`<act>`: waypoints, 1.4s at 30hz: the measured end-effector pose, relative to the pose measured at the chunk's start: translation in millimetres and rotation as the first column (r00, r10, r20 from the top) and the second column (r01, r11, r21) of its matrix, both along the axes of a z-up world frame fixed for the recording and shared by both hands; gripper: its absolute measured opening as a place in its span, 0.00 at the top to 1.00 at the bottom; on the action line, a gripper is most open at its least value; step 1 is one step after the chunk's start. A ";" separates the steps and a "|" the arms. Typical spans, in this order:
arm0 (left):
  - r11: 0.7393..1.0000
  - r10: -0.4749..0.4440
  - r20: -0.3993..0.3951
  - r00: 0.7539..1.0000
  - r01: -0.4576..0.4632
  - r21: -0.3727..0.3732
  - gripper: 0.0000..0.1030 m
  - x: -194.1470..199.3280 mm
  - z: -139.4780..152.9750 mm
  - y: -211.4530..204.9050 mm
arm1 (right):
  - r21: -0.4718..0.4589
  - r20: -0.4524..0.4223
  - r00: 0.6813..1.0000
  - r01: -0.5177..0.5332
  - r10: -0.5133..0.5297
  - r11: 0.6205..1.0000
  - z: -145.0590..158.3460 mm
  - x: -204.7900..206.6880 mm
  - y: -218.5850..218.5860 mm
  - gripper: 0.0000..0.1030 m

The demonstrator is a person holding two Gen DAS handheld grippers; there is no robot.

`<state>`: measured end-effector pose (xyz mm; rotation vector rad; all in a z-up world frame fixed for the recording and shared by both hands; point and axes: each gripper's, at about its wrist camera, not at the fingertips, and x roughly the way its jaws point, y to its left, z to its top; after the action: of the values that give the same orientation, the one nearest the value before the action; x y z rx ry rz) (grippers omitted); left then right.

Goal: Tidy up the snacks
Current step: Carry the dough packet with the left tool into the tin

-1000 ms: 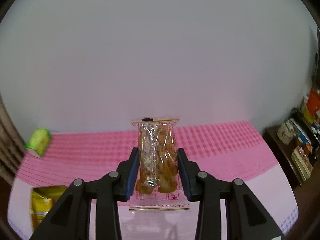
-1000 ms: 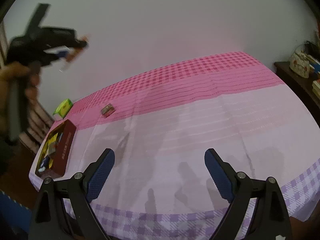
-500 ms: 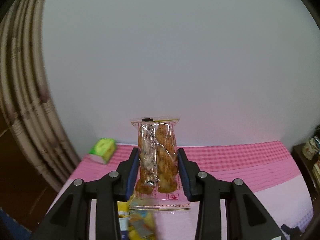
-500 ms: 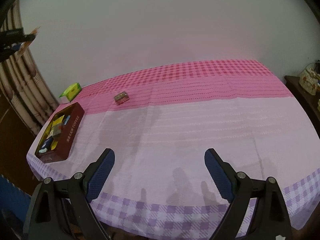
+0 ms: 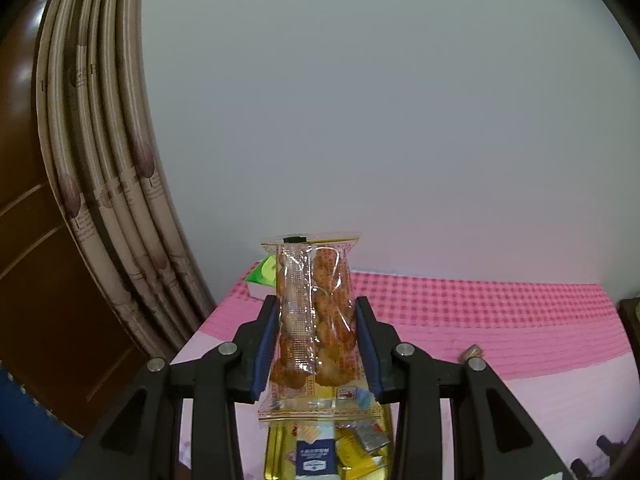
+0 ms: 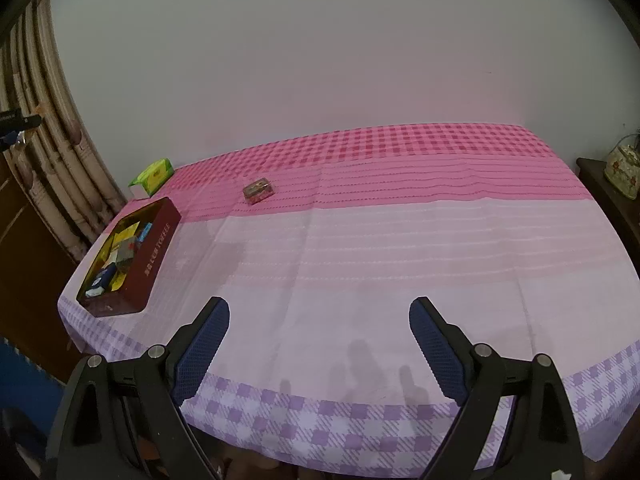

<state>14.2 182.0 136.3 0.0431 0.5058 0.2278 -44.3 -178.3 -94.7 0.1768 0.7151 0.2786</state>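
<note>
My left gripper (image 5: 316, 344) is clamped on a clear packet of fried snacks (image 5: 314, 320), the blue pads (image 5: 264, 346) pressing its two long sides so it stands upright between them, its sealed lower edge hanging free. Below that edge, in the left wrist view, I see the open tin box (image 5: 272, 456) with its gold lining and several small wrapped snacks already inside; the packet hangs just above its far end. My right gripper (image 6: 320, 344) stands wide with nothing between its pads, hovering over the near edge of the table, above the purple-checked border of the tablecloth (image 6: 360, 272).

From the right wrist view, the box (image 6: 152, 248) sits along the left edge of the table, towards the near left corner. A green carton (image 6: 154, 176) lies at the far left corner, just beyond the box. One small wrapped snack (image 6: 259, 191) remains out on the cloth, towards the far edge and well apart from the box.

I judge the step in hand to be carrying this packet to the box. The next move calls for lowering it over a free spot among the wrappers, tilting it flat, then easing the pads apart so it drops in rather than over the wall. After that the lone snack on the cloth seems the last to fetch.
</note>
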 end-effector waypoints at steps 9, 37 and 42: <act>0.999 0.035 -0.065 0.997 -0.034 0.007 0.63 5.1 -30.4 24.7 | 0.002 -0.012 1.000 -0.002 0.002 1.000 -4.9 2.6 -1.6 0.12; 0.980 0.078 -0.345 0.935 -0.137 -0.148 0.63 58.6 -199.2 72.6 | -0.055 -0.114 0.993 -0.006 -0.001 0.998 -43.1 15.1 6.8 0.12; 0.975 0.086 -0.368 0.926 -0.154 -0.160 0.63 73.6 -219.5 80.6 | -0.069 -0.143 0.990 0.001 -0.011 0.998 -55.9 19.9 7.0 0.12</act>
<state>87.8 262.6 -83.2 -0.1328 0.8961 0.2943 -24.4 -171.3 -150.6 0.1341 0.8656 0.2368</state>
